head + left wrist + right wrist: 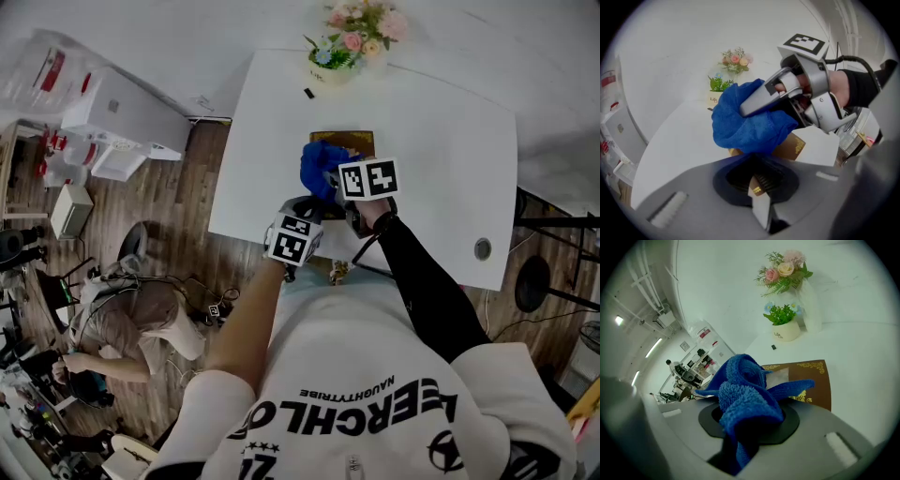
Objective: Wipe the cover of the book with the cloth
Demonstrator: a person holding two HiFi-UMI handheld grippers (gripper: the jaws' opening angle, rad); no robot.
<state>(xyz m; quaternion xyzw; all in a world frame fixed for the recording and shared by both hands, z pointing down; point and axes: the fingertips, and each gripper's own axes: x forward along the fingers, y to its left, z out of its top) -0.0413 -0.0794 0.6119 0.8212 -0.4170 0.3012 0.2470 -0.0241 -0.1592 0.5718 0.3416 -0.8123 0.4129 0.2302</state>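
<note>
Wiping in progress: right gripper pinching bunched blue cloth over brown book, left gripper clamped on the book's near edge; much of the cover likely still to be wiped.

Bright, even light floods the head view, and the white tabletop comes up close to washed out, with hardly a shadow on it. Lines bow toward the edges there; the wooden floor curves away at the left. Over to the gripper views: each sits in a round frame with black corners. In the right gripper view, ceiling strip lights glow at upper left, the blue cloth is crisp down to its pile, gold print on the book reads clean, and the right tool up close goes soft. Left gripper view: left tool smeared out of focus, flowers slightly soft.
</note>
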